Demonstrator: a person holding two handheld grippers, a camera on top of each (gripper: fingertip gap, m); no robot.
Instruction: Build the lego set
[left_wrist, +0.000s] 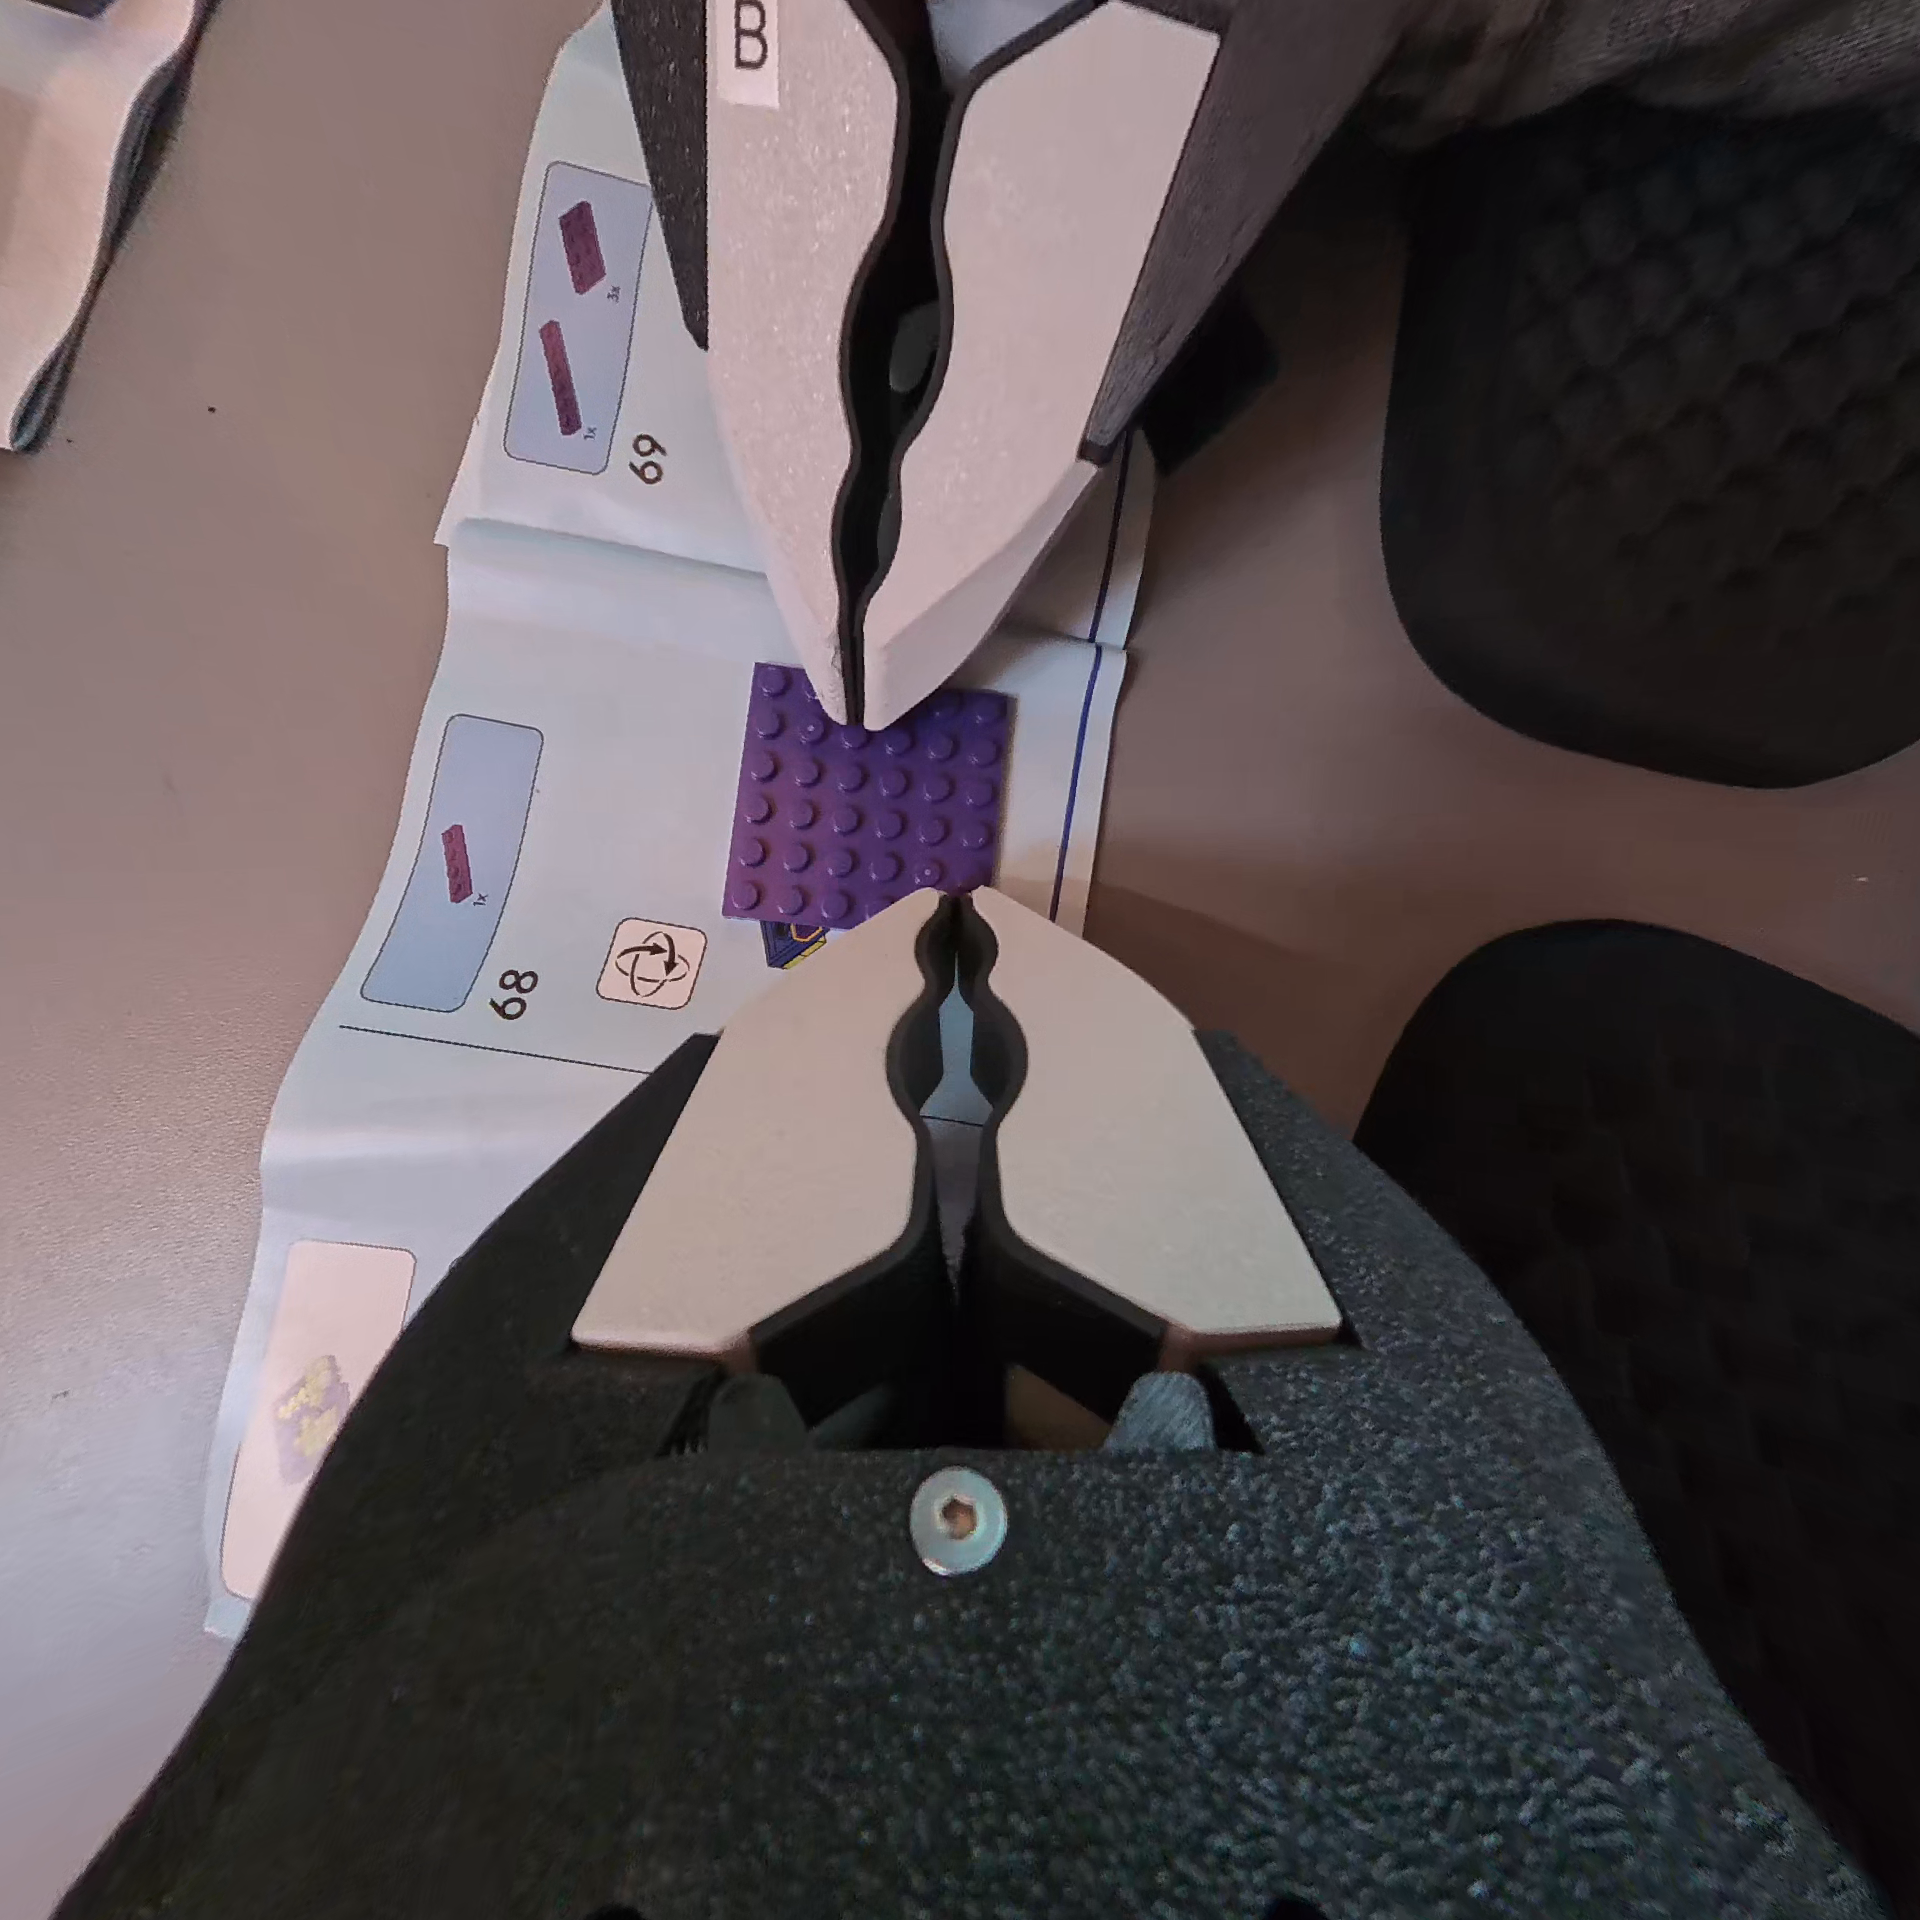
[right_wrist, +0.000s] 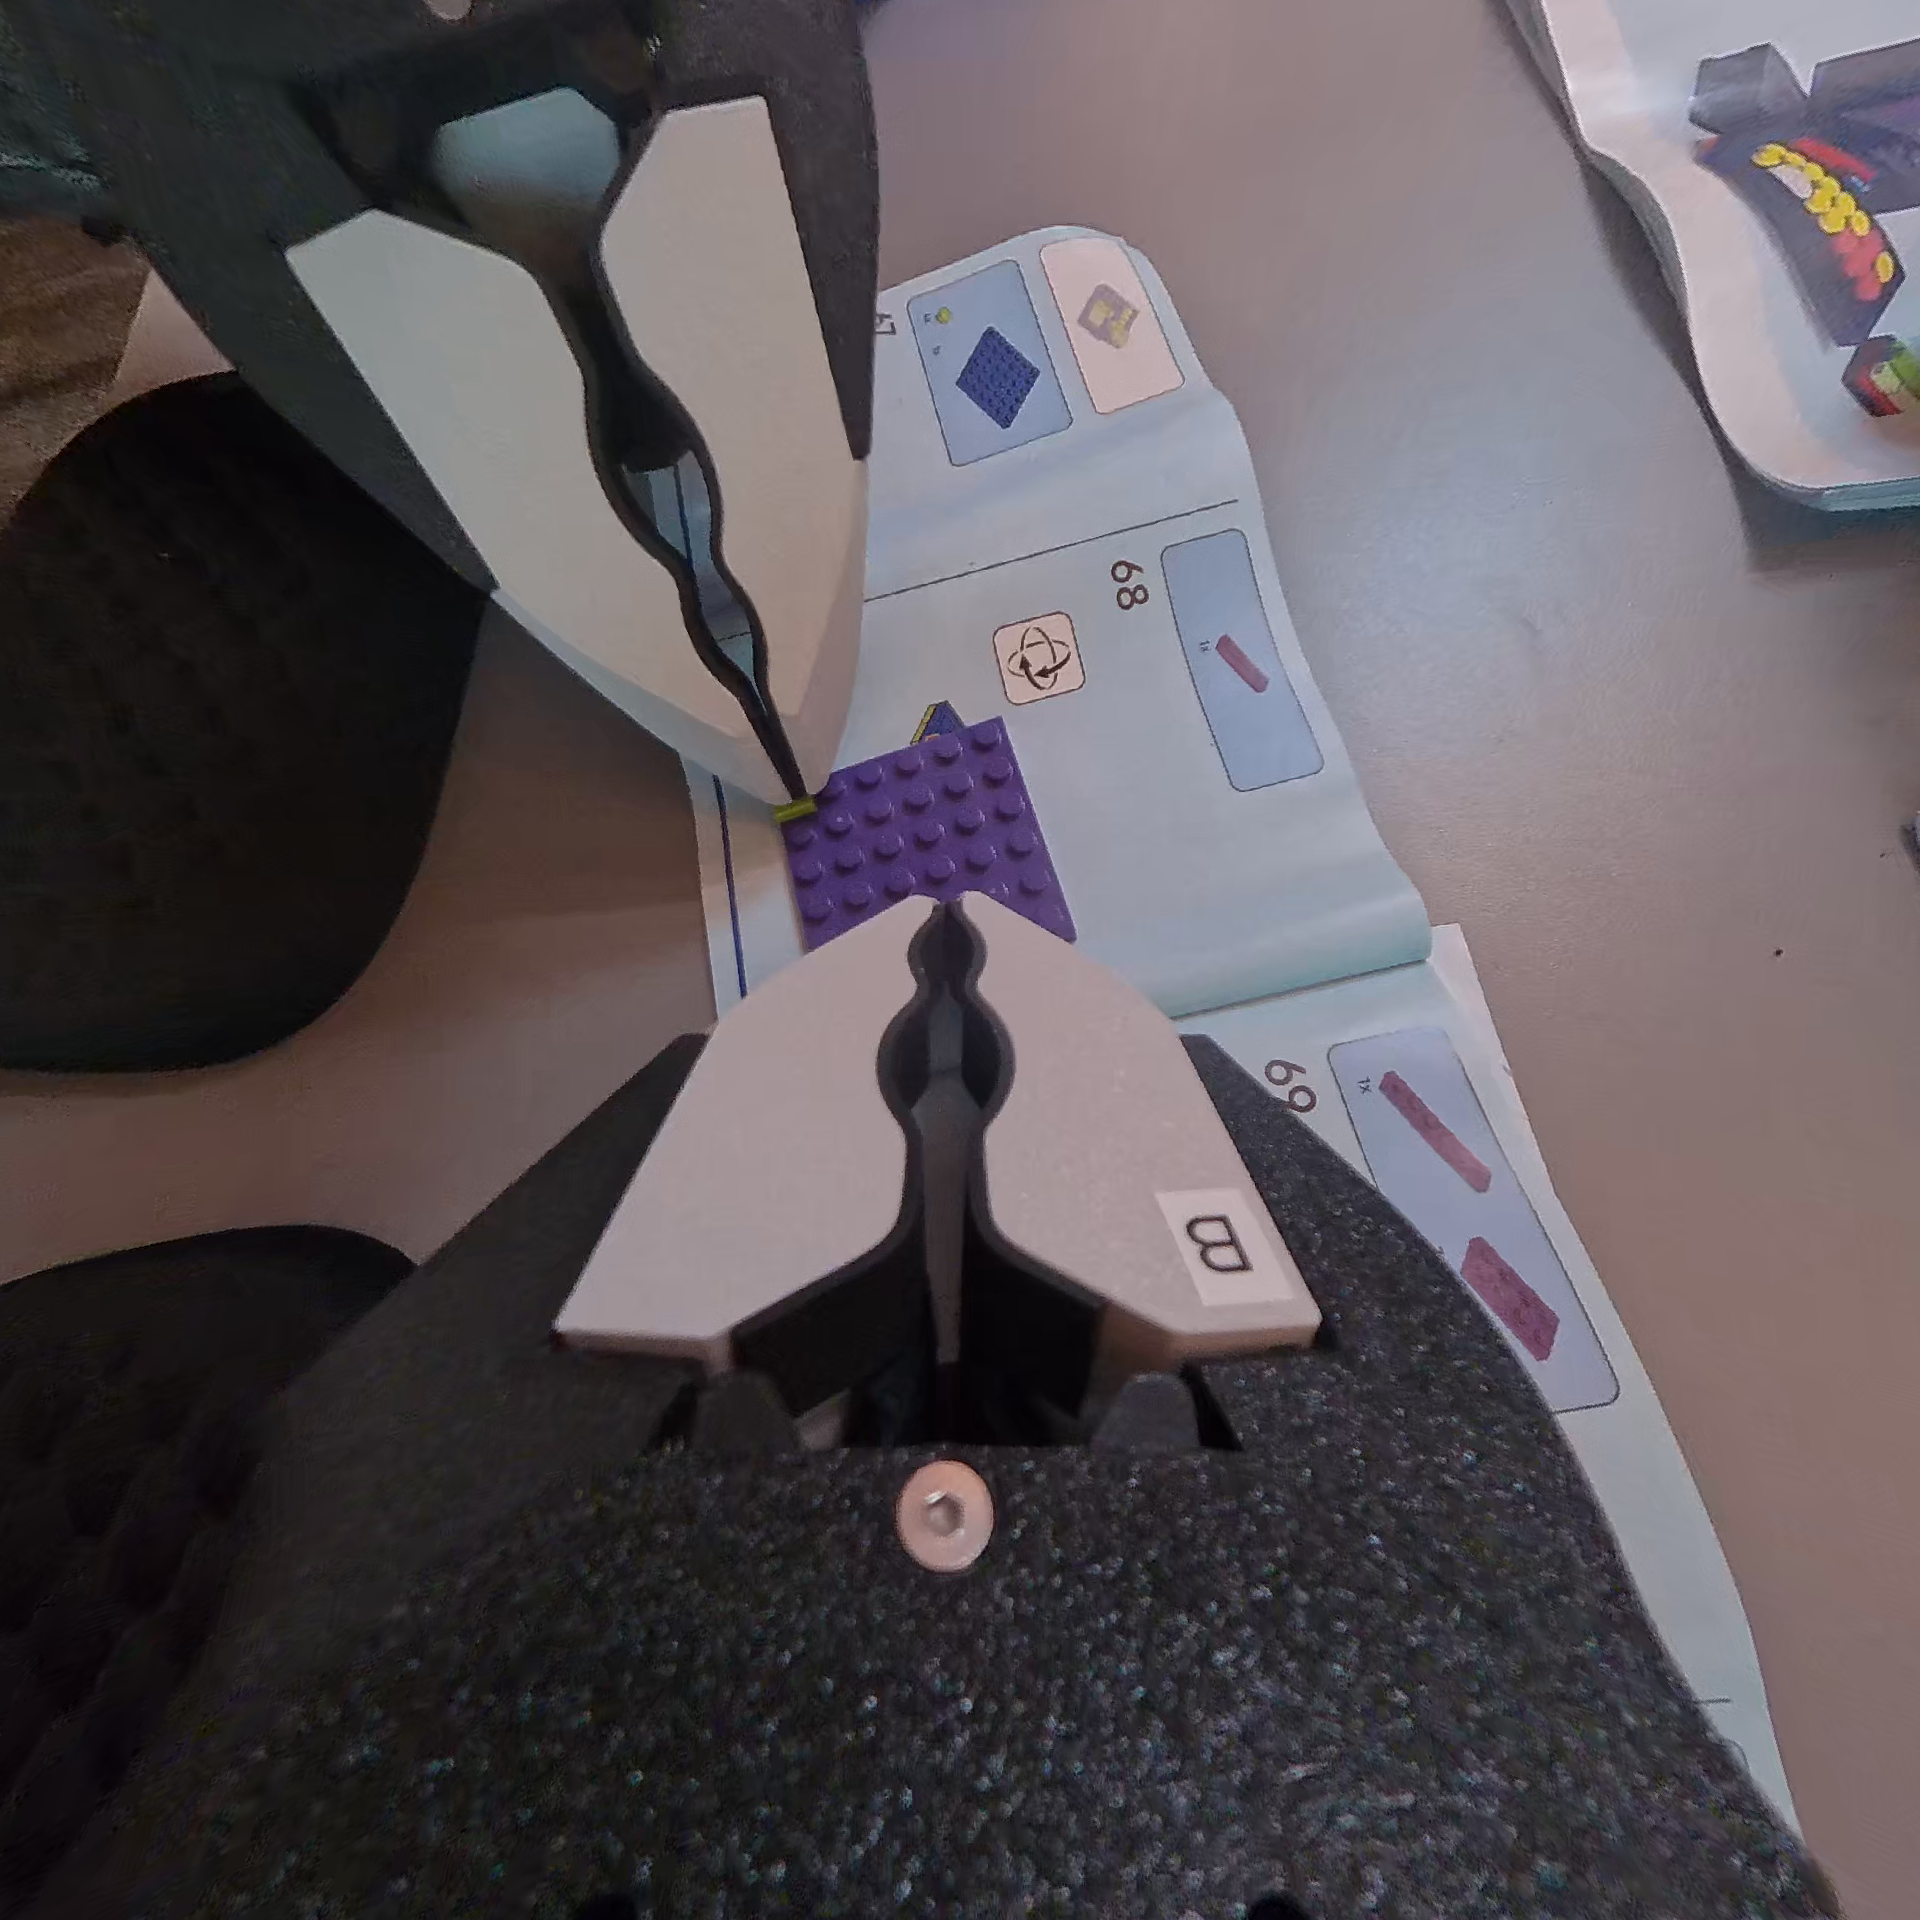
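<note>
where the left wrist view looks down, the left gripper (left_wrist: 954, 906) is seen with its jaws clenched at the tips, right at the near edge of the purple studded plate (left_wrist: 868, 805). what, if anything, is pinched there cannot be told from this side. the plate is laid flat on the open instruction booklet (left_wrist: 582, 790), which is spread on the tan bench (left_wrist: 208, 727). from the top of the view the right gripper (left_wrist: 857, 717) is brought in, jaws pressed together, its tip touching the plate's far edge. whether the plate is nipped or only touched by that tip cannot be told. dark mesh chair seats (left_wrist: 1662, 416) are seen off to the right.

now the right wrist view: the right gripper (right_wrist: 948, 912) is shown with jaws clenched, the tip sitting over the plate's (right_wrist: 920, 831) near edge, the contact itself hidden. and there it is, opposite: the left gripper (right_wrist: 787, 781) is seen with a small yellow-green piece (right_wrist: 794, 809) gripped between its tips, held at the plate's far left corner, touching or just above it. the booklet (right_wrist: 1143, 831) is seen under the plate. a second booklet (right_wrist: 1714, 312) is laid well apart at the upper right, with a small red and green piece (right_wrist: 1886, 376) on it.
</note>
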